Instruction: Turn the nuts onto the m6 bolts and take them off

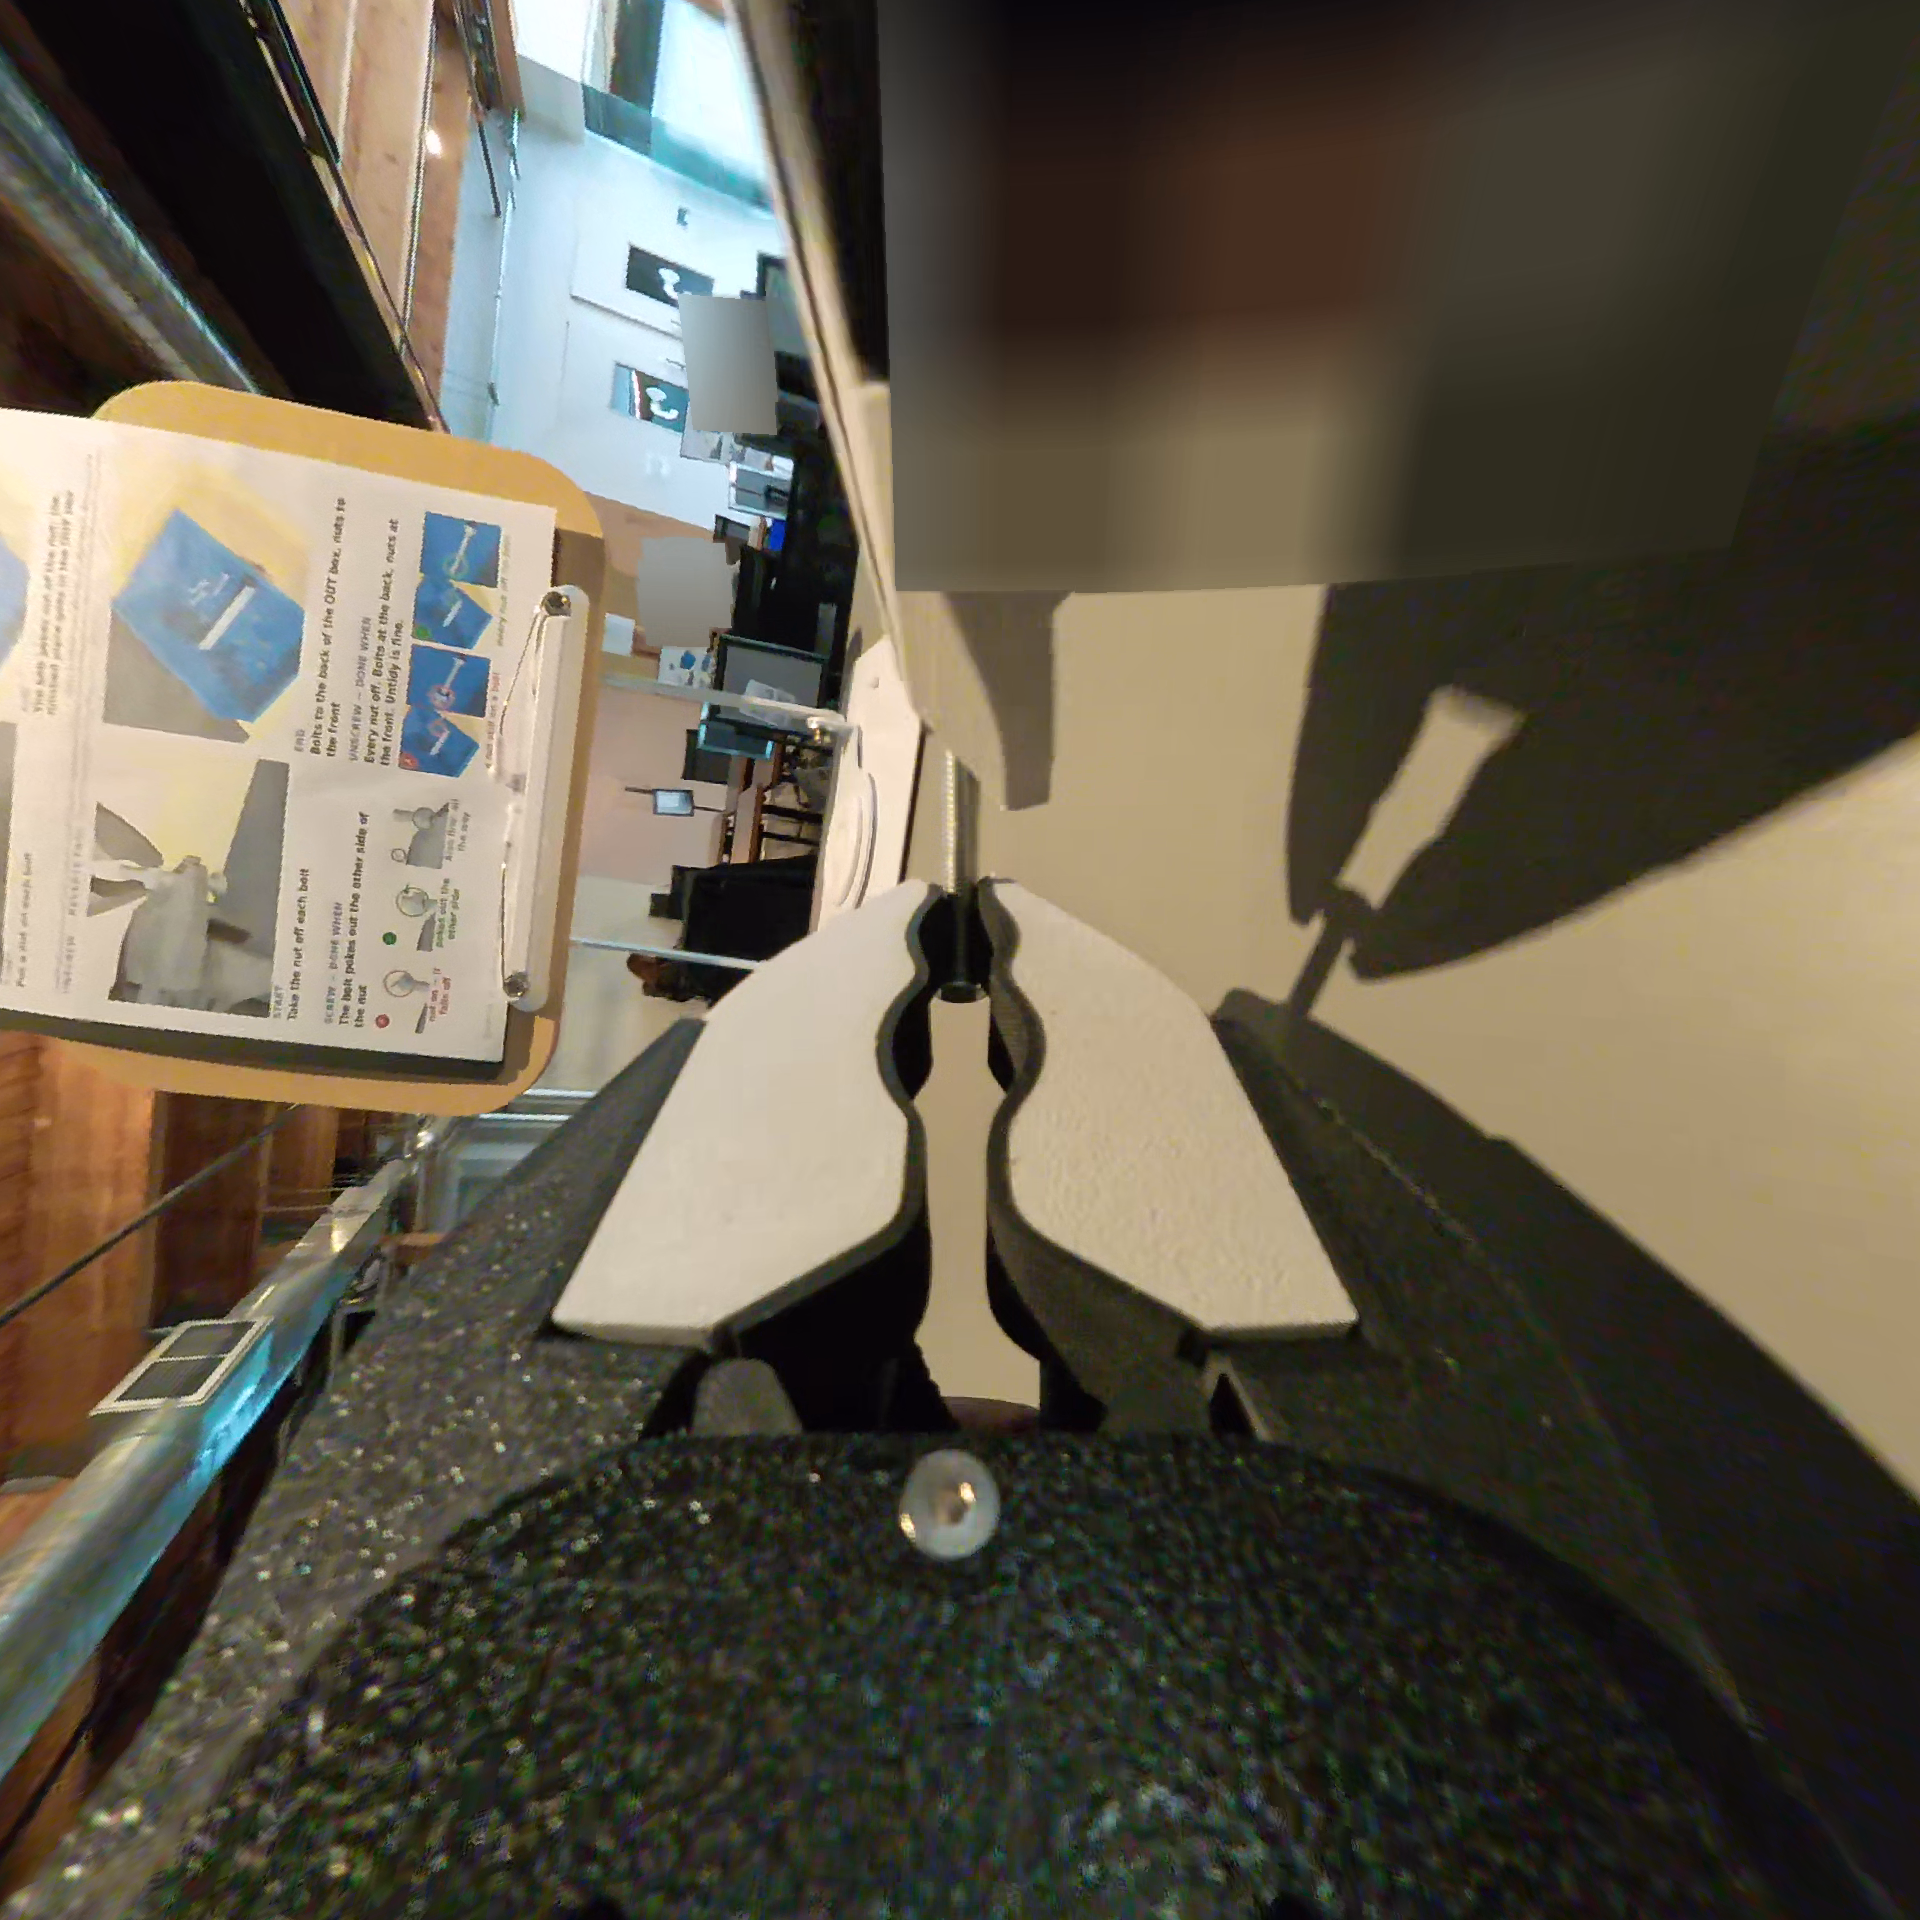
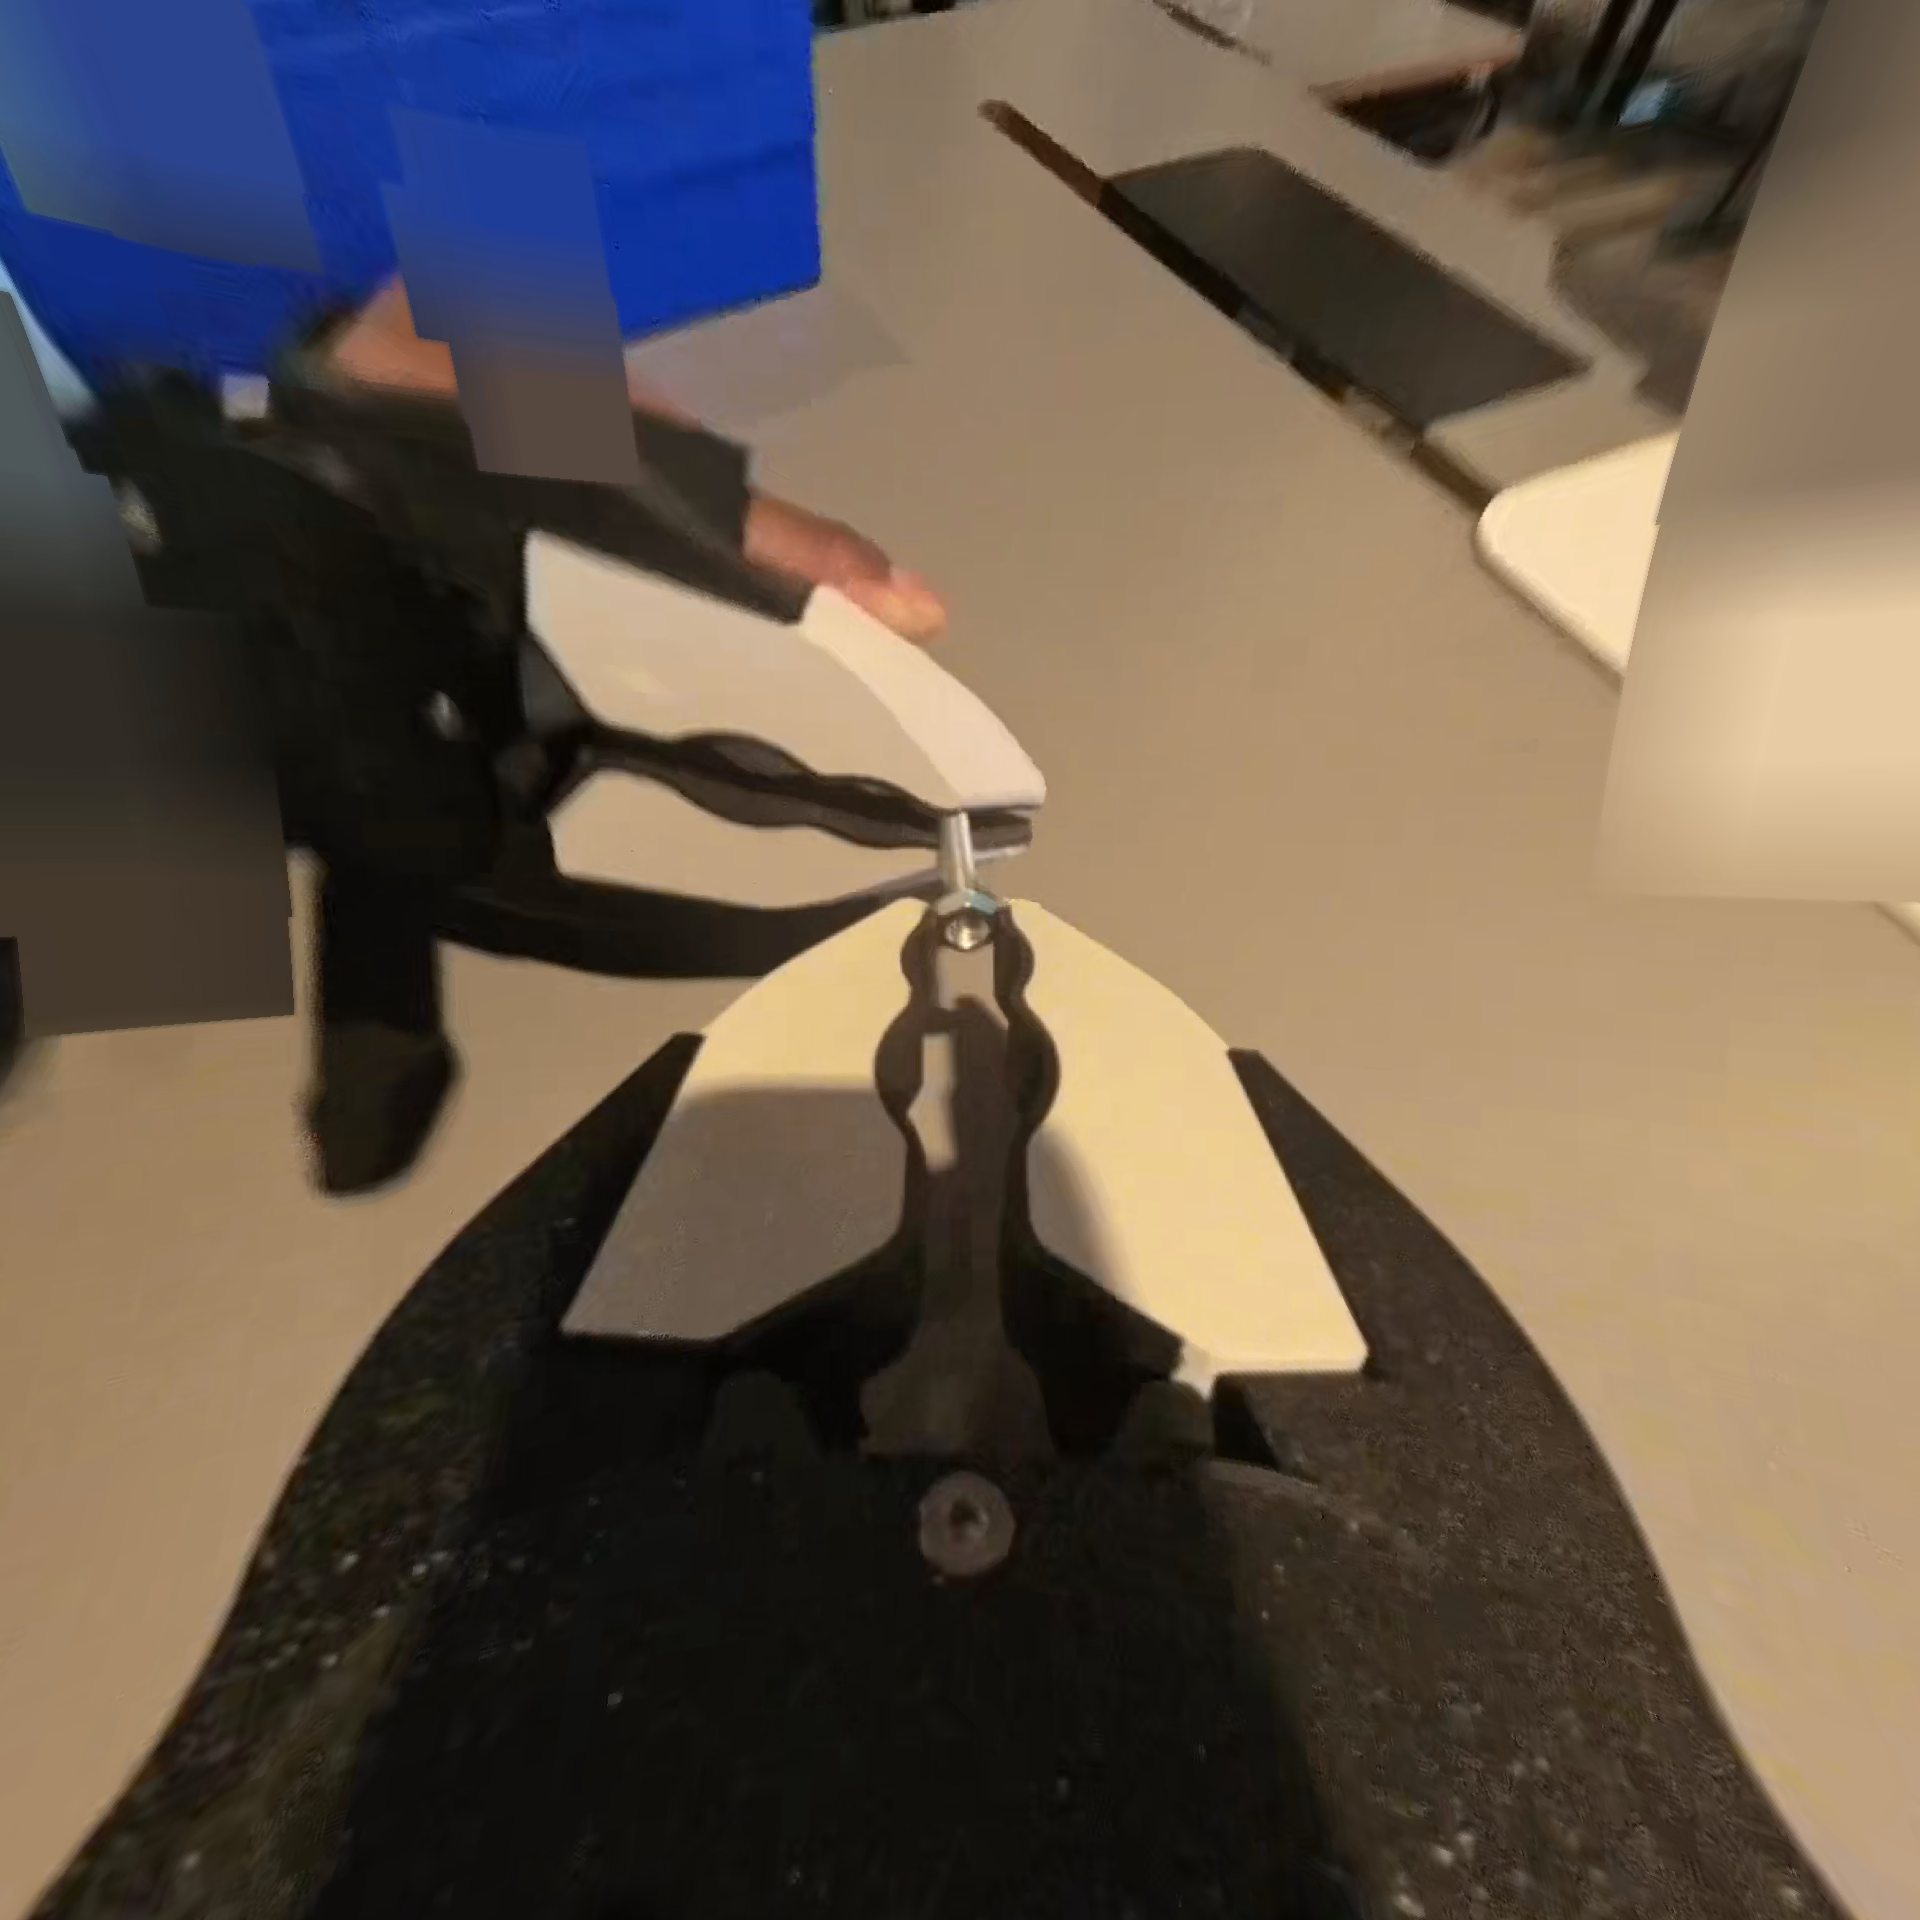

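Beige tabletop lies under the work. Above it the left gripper clamps the silver threaded M6 bolt by its head end, while the right gripper pinches the small silver hex nut on the bolt's tip. Any tilt between them could cross-thread or drop the nut. A blue box stands behind the bolt, a wooden instruction clipboard nearby; neither obstructs.

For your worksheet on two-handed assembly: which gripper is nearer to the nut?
Right. The right gripper pinches the nut at its fingers' tips. The left gripper holds the bolt just beyond, not touching the nut.
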A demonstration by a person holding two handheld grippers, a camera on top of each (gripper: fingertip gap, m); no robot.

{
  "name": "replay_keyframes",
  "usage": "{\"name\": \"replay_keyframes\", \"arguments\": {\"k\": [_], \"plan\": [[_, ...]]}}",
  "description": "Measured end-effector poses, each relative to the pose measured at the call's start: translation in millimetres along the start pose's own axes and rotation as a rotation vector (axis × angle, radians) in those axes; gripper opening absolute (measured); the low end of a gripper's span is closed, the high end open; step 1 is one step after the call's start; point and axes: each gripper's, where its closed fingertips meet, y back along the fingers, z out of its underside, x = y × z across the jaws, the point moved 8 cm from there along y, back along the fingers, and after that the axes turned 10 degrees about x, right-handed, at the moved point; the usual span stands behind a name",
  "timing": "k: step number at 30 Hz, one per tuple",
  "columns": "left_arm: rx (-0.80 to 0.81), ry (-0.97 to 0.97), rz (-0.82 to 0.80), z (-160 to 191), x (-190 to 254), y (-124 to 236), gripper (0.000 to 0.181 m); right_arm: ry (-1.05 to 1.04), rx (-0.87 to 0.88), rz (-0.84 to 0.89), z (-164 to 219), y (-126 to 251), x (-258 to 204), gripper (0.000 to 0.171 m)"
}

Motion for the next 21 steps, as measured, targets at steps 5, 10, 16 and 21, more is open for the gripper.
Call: {"name": "replay_keyframes", "arguments": {"k": [5,10,16,21], "plan": [[-0.013,-0.006,-0.02,-2.0,-1.2,-0.3,0.005,-0.685,0.178,-0.199,12.8,-0.7,13.3,0.01],[-0.016,0.061,-0.022,1.7,-3.8,0.0,0.005,-0.443,0.139,-0.197,8.5,-1.7,17.9,0.05],[0.008,0.113,0.013,2.7,-3.1,0.4,0.005,0.216,0.031,-0.005,-1.7,7.1,6.6,0.049],[0.032,0.098,0.034,-1.3,-0.1,-0.1,0.005,0.363,0.003,0.017,-0.5,4.5,-4.0,0.019]]}}
